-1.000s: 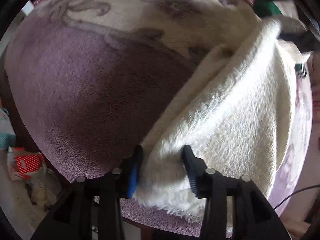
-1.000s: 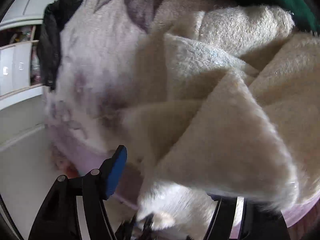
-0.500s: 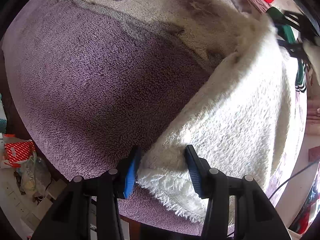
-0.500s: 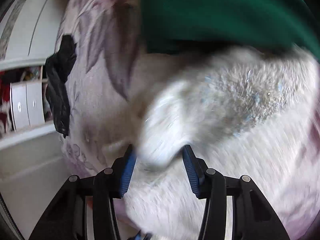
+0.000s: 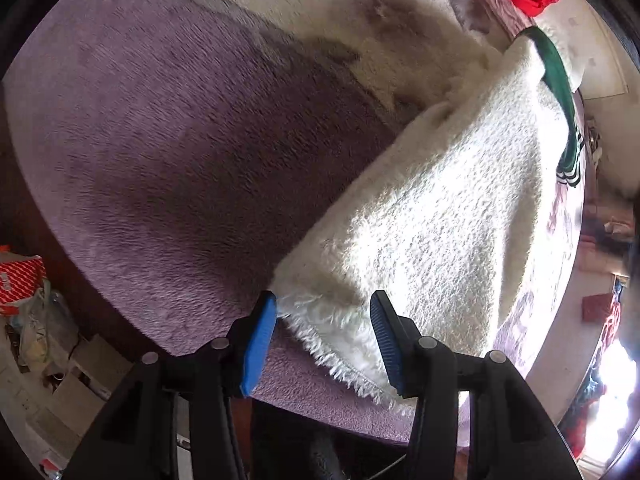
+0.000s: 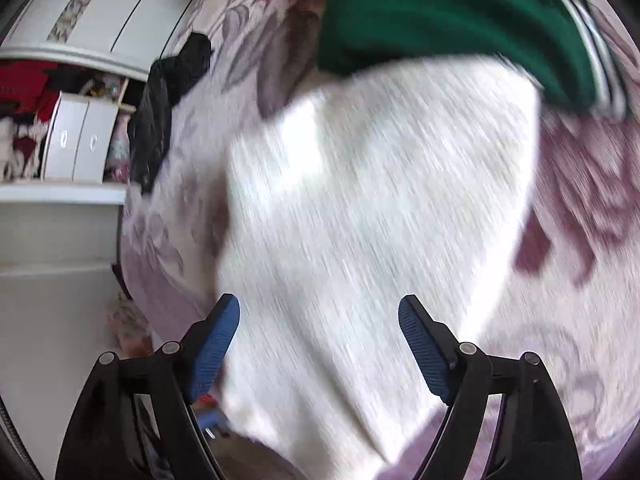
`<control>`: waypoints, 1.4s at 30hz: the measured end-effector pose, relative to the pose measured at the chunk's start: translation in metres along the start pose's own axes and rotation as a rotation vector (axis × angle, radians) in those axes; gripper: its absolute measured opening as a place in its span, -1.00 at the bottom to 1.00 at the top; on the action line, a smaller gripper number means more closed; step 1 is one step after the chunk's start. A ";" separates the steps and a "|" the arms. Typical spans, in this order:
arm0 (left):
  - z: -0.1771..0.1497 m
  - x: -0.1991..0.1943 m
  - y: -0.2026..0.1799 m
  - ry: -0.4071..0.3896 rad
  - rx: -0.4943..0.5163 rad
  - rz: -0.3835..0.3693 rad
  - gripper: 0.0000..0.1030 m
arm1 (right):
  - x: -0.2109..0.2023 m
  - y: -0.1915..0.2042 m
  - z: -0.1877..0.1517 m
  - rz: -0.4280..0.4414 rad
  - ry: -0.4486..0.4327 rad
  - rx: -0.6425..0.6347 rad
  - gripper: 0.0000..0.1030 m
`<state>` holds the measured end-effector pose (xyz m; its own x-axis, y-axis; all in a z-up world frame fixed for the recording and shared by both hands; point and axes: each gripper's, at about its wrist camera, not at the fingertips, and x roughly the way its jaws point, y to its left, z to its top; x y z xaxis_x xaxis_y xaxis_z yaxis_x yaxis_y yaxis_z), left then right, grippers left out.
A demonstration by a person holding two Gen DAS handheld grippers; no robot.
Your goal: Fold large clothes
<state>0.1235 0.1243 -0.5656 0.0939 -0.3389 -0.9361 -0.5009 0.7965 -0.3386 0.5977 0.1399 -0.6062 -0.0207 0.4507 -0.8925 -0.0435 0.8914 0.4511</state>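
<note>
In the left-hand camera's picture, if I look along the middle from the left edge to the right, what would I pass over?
Red-and-white box on the floor → purple fuzzy blanket → fluffy white garment → green garment with striped cuff, along the white one's far edge.

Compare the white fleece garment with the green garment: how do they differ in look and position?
The white fleece garment is shaggy and plain; the green garment is smooth, with white stripes at its hem. The white one lies spread out and overlaps the green one's edge. Both rest on the purple flowered blanket.
</note>
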 end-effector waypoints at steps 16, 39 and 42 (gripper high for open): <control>-0.025 -0.006 0.016 -0.107 0.008 0.084 -0.63 | 0.112 -0.046 -0.229 0.016 0.348 0.346 -0.79; 0.059 0.008 -0.036 -0.173 0.177 0.278 0.32 | 0.087 0.073 0.087 -0.091 0.058 -0.051 0.05; 0.063 0.029 -0.026 -0.146 0.156 0.261 0.47 | 0.137 0.090 0.124 -0.238 0.128 -0.114 0.05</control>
<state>0.1936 0.1252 -0.5895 0.1075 -0.0472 -0.9931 -0.3876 0.9178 -0.0856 0.7149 0.2878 -0.6880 -0.1216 0.2136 -0.9693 -0.1738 0.9569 0.2326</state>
